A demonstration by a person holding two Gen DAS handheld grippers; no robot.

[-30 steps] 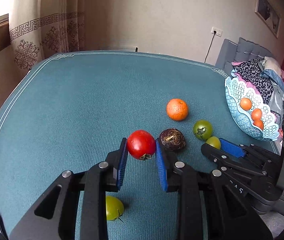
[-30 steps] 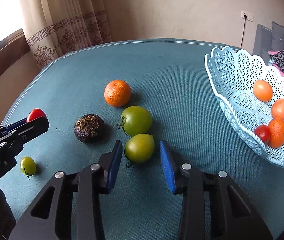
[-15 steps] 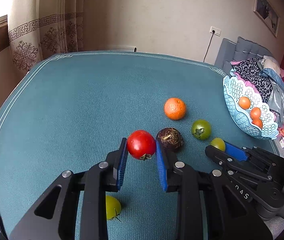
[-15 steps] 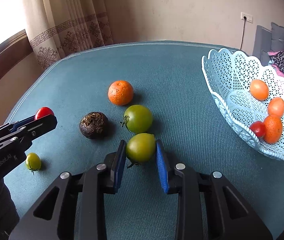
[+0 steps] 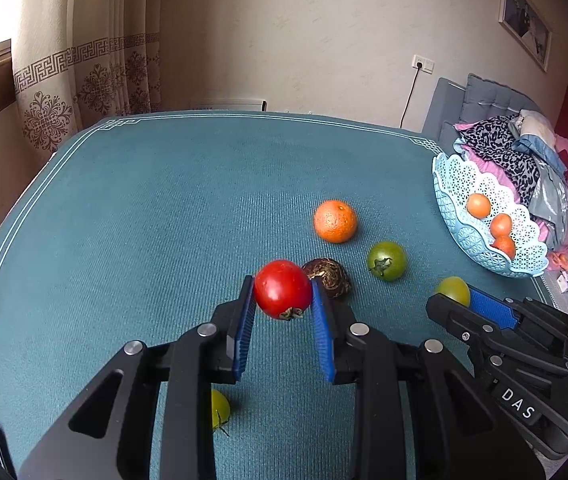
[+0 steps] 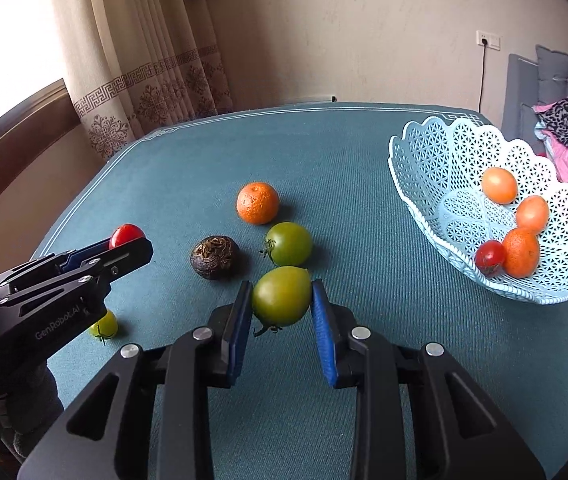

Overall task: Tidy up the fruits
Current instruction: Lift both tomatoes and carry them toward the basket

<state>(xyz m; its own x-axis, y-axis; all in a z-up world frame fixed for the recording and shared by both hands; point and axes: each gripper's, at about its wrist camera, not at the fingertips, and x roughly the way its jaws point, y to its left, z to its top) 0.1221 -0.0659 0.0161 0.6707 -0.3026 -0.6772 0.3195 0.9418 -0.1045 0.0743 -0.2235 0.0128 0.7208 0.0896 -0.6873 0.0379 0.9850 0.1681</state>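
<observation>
My left gripper (image 5: 283, 300) is shut on a red tomato (image 5: 282, 289) and holds it above the teal table. My right gripper (image 6: 282, 300) is shut on a yellow-green tomato (image 6: 282, 295), lifted just off the cloth. On the table lie an orange (image 6: 258, 203), a darker green tomato (image 6: 288, 243), a dark brown fruit (image 6: 214, 256) and a small green tomato (image 6: 104, 325). A light blue lattice basket (image 6: 419, 184) at the right holds three orange fruits and a small red tomato (image 6: 489, 257).
The teal table (image 5: 144, 208) has white border lines near its edges. A curtain and window stand at the back left. A sofa with piled clothes (image 5: 523, 152) lies beyond the basket on the right.
My right gripper has closed on the yellow-green tomato and raised it slightly. My left gripper keeps holding the red tomato and has hardly moved.
</observation>
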